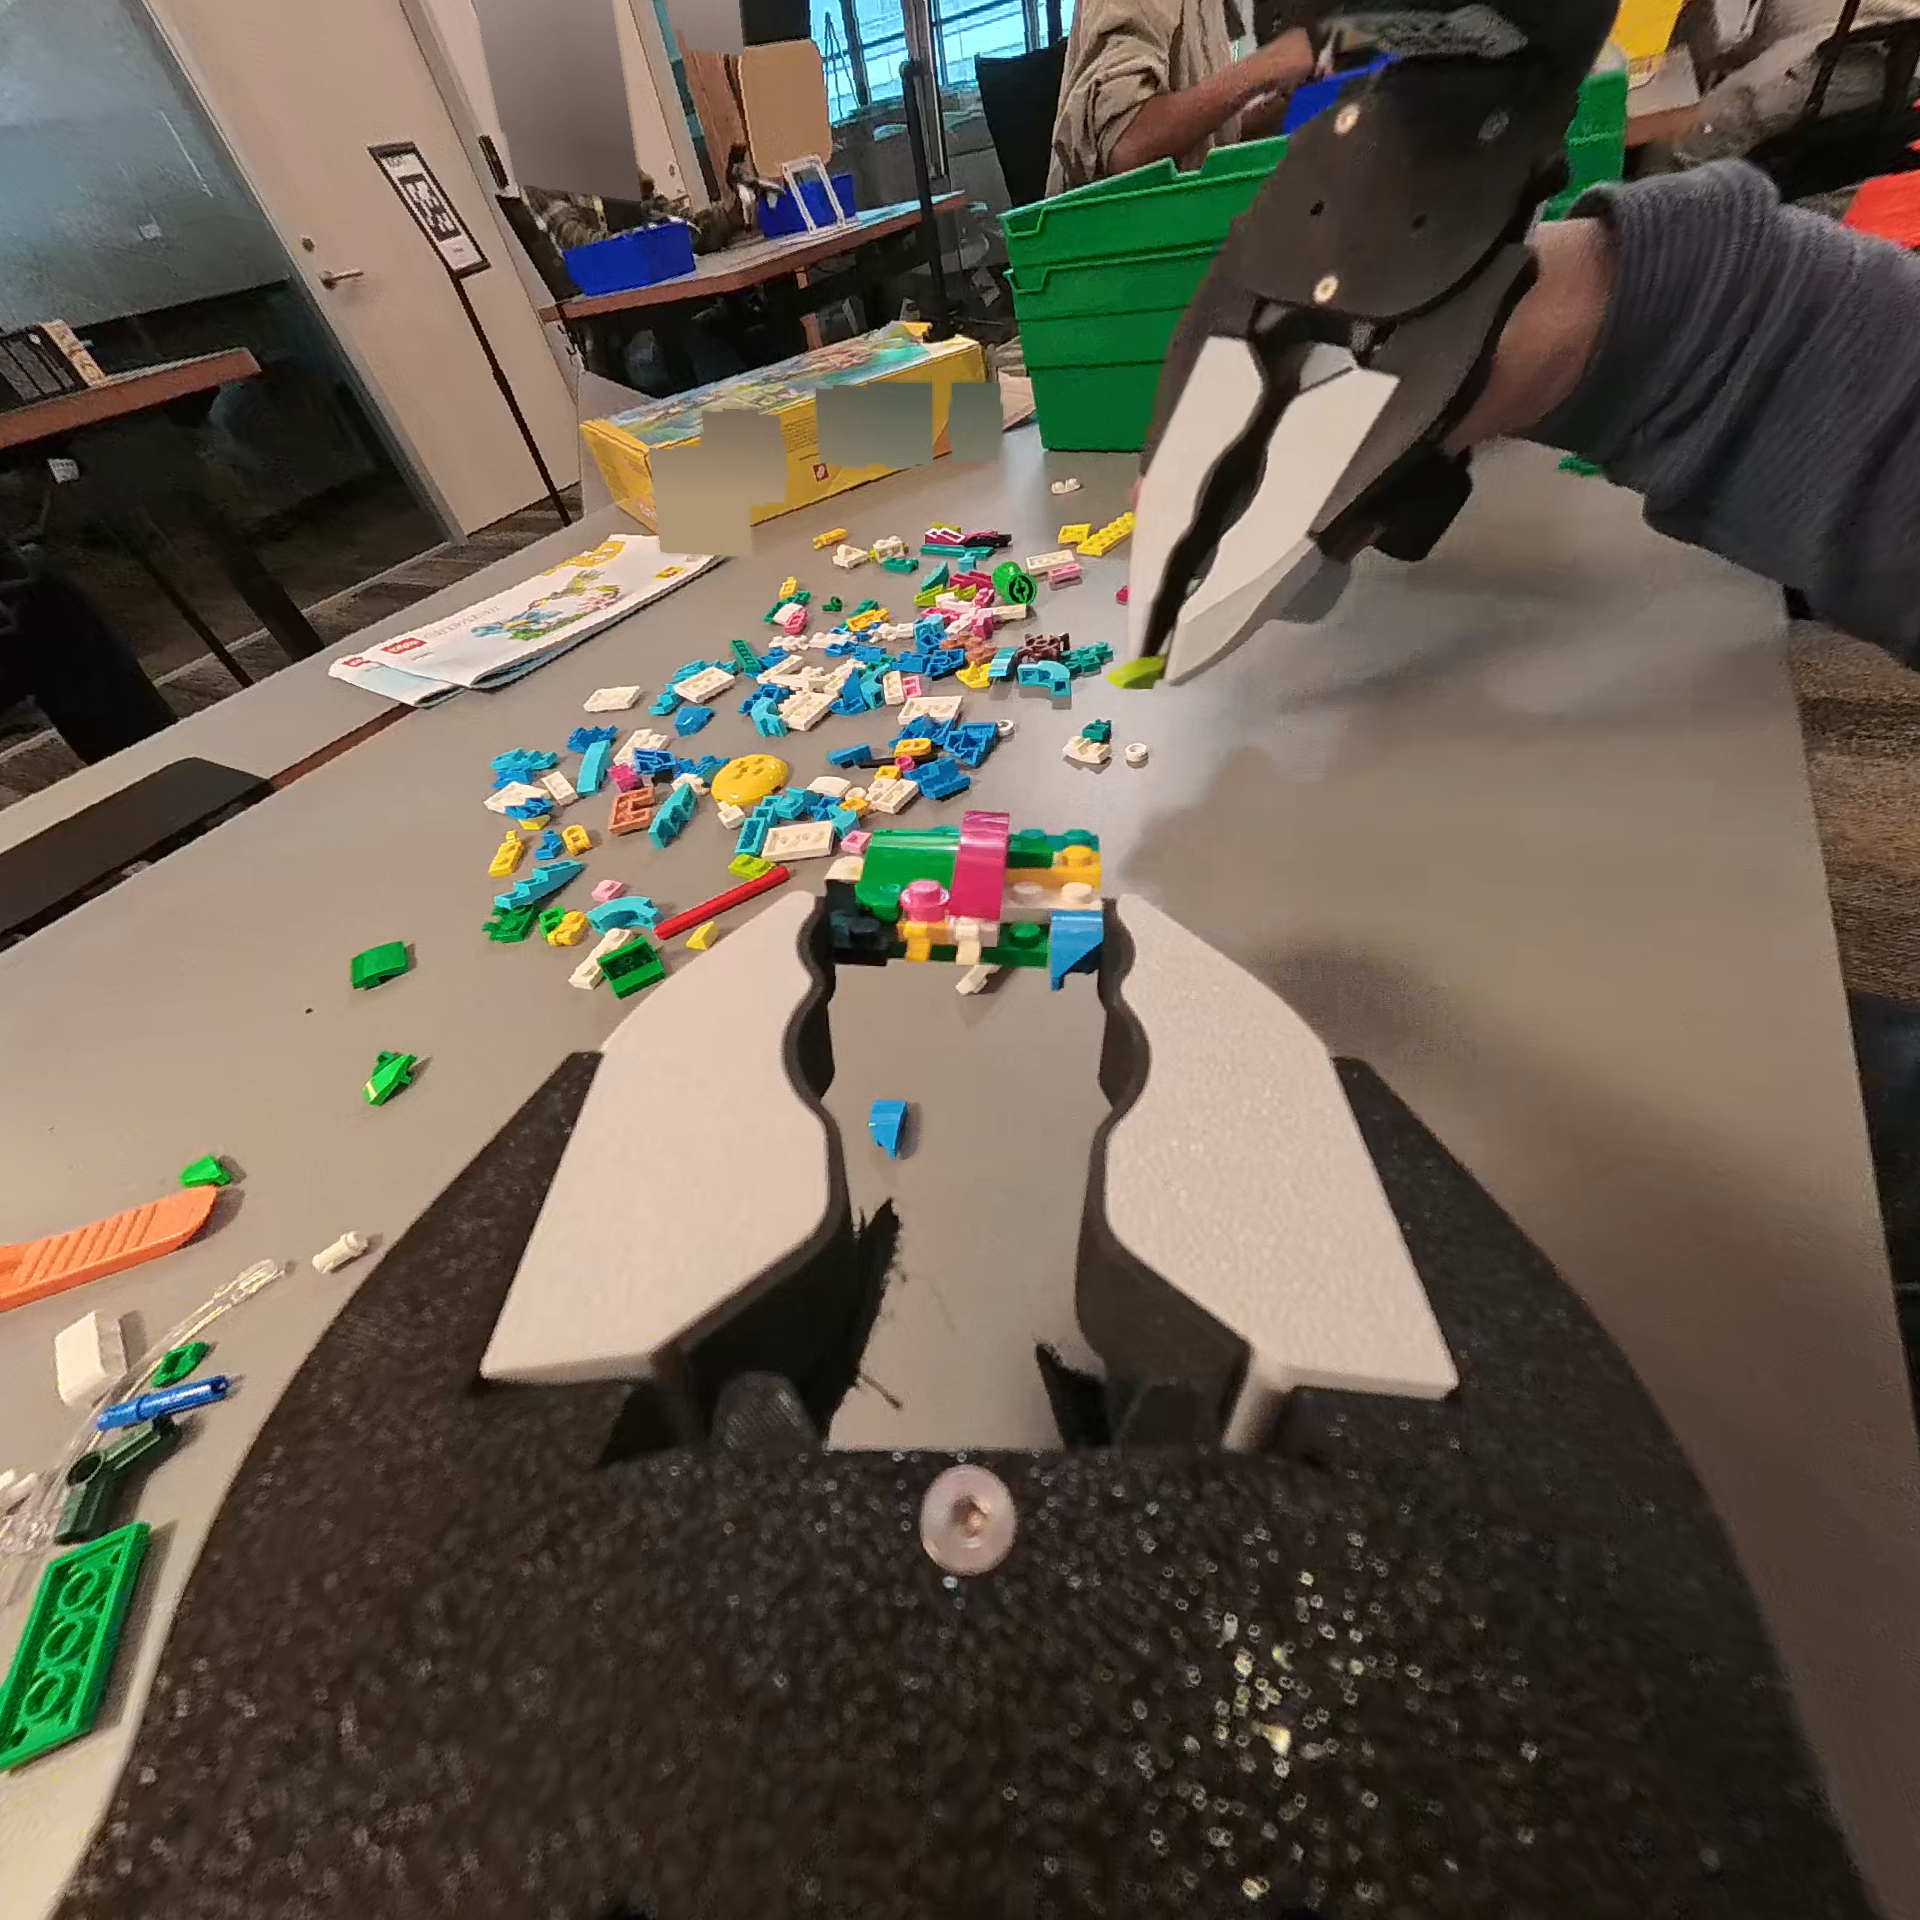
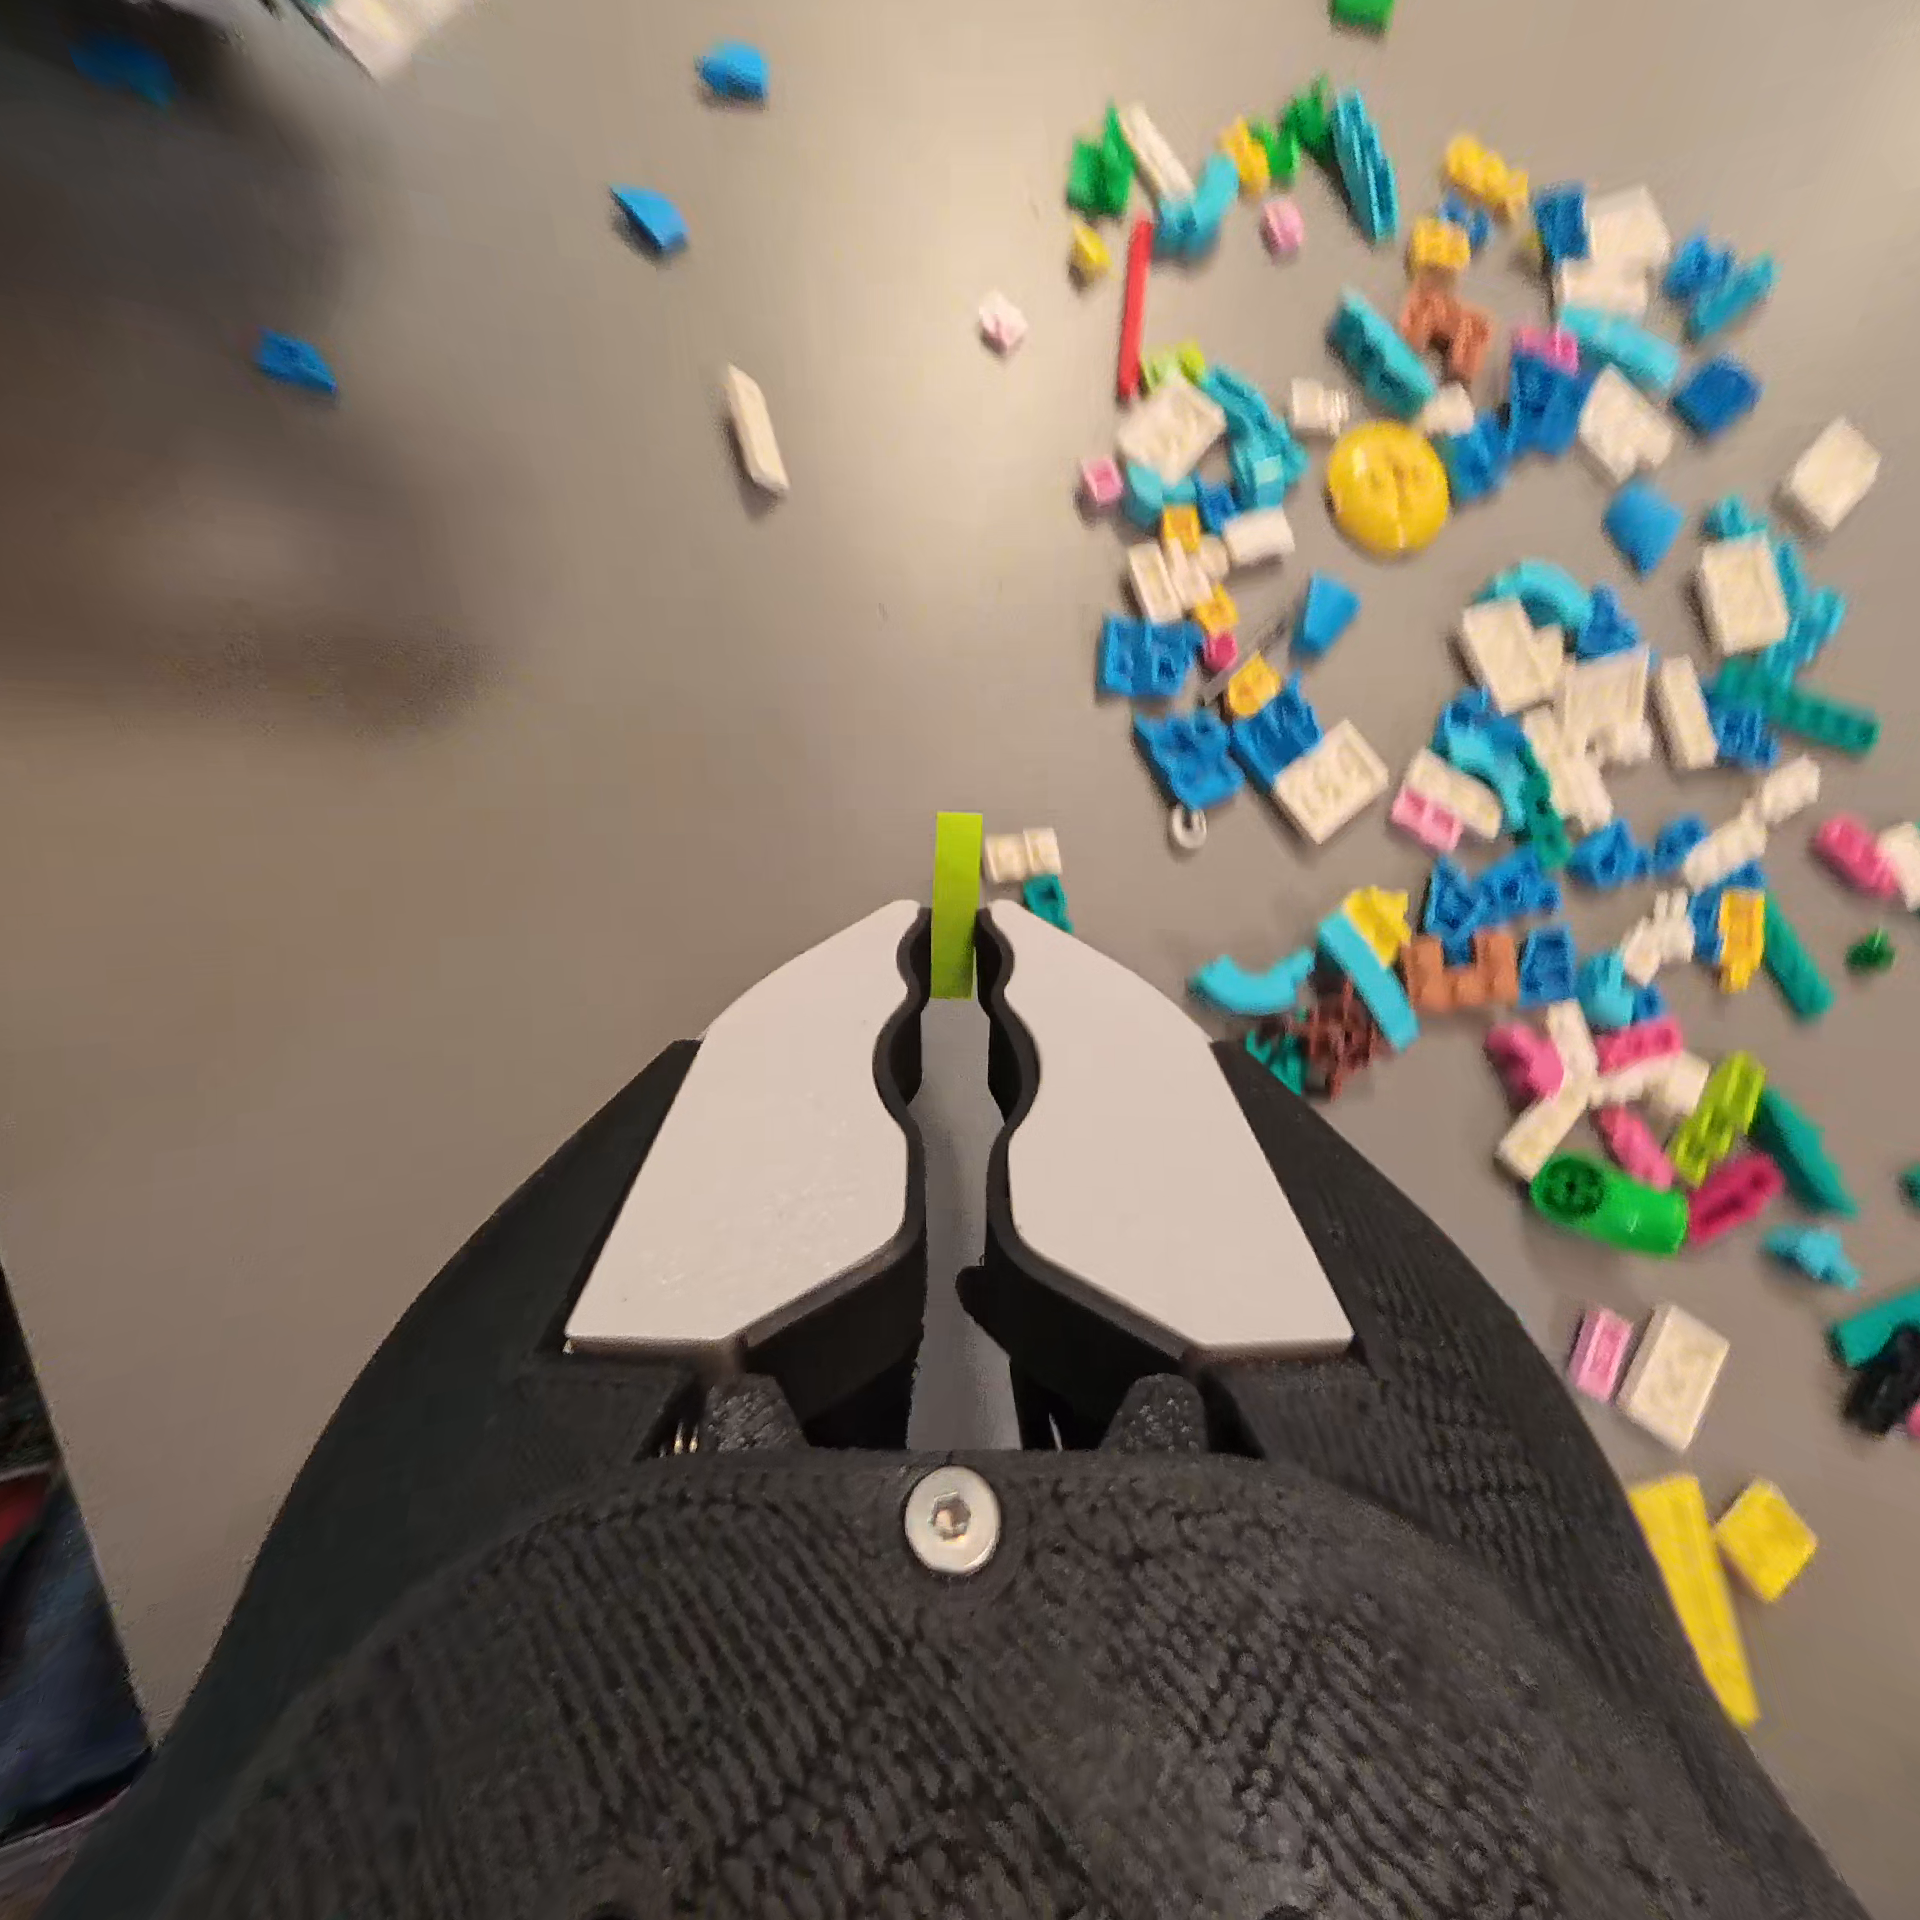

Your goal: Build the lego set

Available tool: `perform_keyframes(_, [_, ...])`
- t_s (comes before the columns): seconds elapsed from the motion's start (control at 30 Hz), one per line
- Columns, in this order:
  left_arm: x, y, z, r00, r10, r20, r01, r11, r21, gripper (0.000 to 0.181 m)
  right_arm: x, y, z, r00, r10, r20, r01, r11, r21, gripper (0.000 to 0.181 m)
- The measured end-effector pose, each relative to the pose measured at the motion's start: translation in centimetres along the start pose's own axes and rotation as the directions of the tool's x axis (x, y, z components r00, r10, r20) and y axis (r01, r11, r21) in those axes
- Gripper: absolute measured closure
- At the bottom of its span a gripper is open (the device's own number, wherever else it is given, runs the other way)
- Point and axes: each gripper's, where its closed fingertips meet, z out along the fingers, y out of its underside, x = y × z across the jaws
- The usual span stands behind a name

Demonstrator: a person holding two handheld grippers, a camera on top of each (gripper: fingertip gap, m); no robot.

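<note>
Left wrist view: left gripper (image 1: 964, 940) clamped on the partly built lego model (image 1: 971, 894), right gripper (image 1: 1164, 665) pinching a lime piece (image 1: 1135, 673) further back.

Nearest, a green plate (image 1: 68, 1642) and an orange brick separator (image 1: 104, 1242) lie at the left edge of the grey table (image 1: 1455, 935); a small blue piece (image 1: 888, 1125) sits between the left fingers. At the fingertips the multicolour model is held by its two ends, low over the table. Beyond it, the loose brick pile (image 1: 810, 707) spreads out, with a yellow dome (image 1: 750, 777) in it. Right gripper tips are closed on the lime piece at the pile's right edge; right wrist view shows the lime piece (image 2: 956, 904) edge-on between the tips of the right gripper (image 2: 956, 914). Farther off: instruction booklet (image 1: 520, 613), yellow box (image 1: 790, 436), green bins (image 1: 1122, 291).
</note>
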Motion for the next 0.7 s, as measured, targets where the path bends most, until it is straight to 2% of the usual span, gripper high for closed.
perform_keyframes(0.23, [-0.3,-0.4,-0.4,0.999,-0.043,-0.012,0.044,0.998,0.035,0.133,-2.4,-5.0,2.0,0.97,-0.222,0.097,0.219,0.975,0.037,0.175])
perform_keyframes(0.37, [-0.4,-0.6,-0.5,0.998,-0.062,-0.015,0.062,0.997,0.049,0.133,-4.0,-5.8,3.2,0.935,-0.29,0.206,0.283,0.957,0.062,0.175])
perform_keyframes(0.47, [-0.5,-0.6,-0.5,0.997,-0.071,-0.018,0.072,0.996,0.048,0.133,-4.5,-5.5,3.9,0.919,-0.238,0.315,0.23,0.971,0.062,0.175])
perform_keyframes(0.7, [-0.4,-0.5,-0.5,0.998,-0.066,-0.018,0.067,0.997,0.043,0.133,-5.7,-5.9,3.3,0.832,-0.042,0.554,-0.04,0.99,0.135,0.175])
